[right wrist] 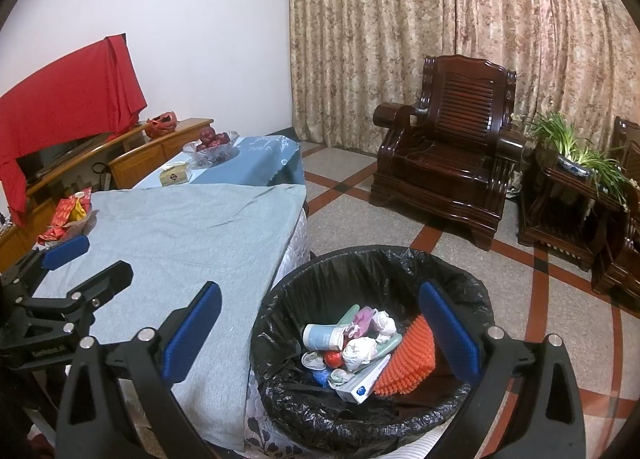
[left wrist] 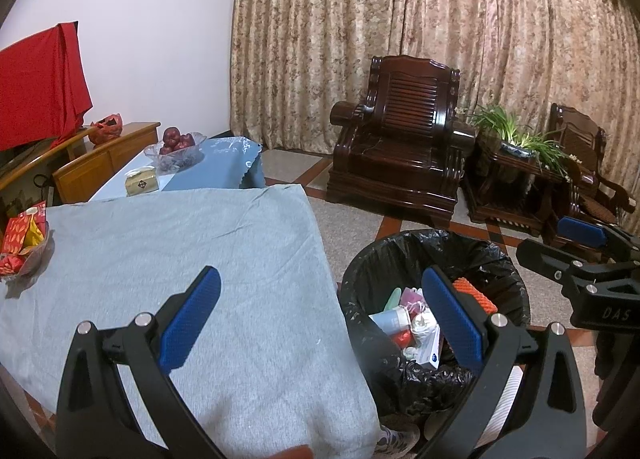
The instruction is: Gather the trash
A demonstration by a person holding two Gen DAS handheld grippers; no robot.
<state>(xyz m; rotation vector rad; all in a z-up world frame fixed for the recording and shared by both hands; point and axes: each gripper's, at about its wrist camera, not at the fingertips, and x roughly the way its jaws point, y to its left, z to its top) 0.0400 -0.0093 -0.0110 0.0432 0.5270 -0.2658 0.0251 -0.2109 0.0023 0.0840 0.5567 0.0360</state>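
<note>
A trash bin lined with a black bag [left wrist: 508, 259] [right wrist: 360, 259] stands on the floor beside the table. It holds mixed trash [right wrist: 352, 347]: a pale blue cup, crumpled tissues, a white box, an orange spiky pad [right wrist: 412, 355]. My left gripper [left wrist: 320, 319] is open and empty, held over the table edge and the bin. My right gripper [right wrist: 320, 333] is open and empty, above the bin's near left rim. The right gripper shows at the right edge of the left wrist view [left wrist: 576, 251]. The left gripper shows at the left of the right wrist view [right wrist: 80, 263].
The table has a grey cloth [left wrist: 180, 251] [right wrist: 192, 235]. A dish of red snack packets [left wrist: 22, 243] [right wrist: 68, 219] sits at its far left. Beyond are a tissue box [left wrist: 141, 181], an apple bowl [left wrist: 176, 145], dark wooden armchairs [left wrist: 404, 139] and a plant [left wrist: 516, 135].
</note>
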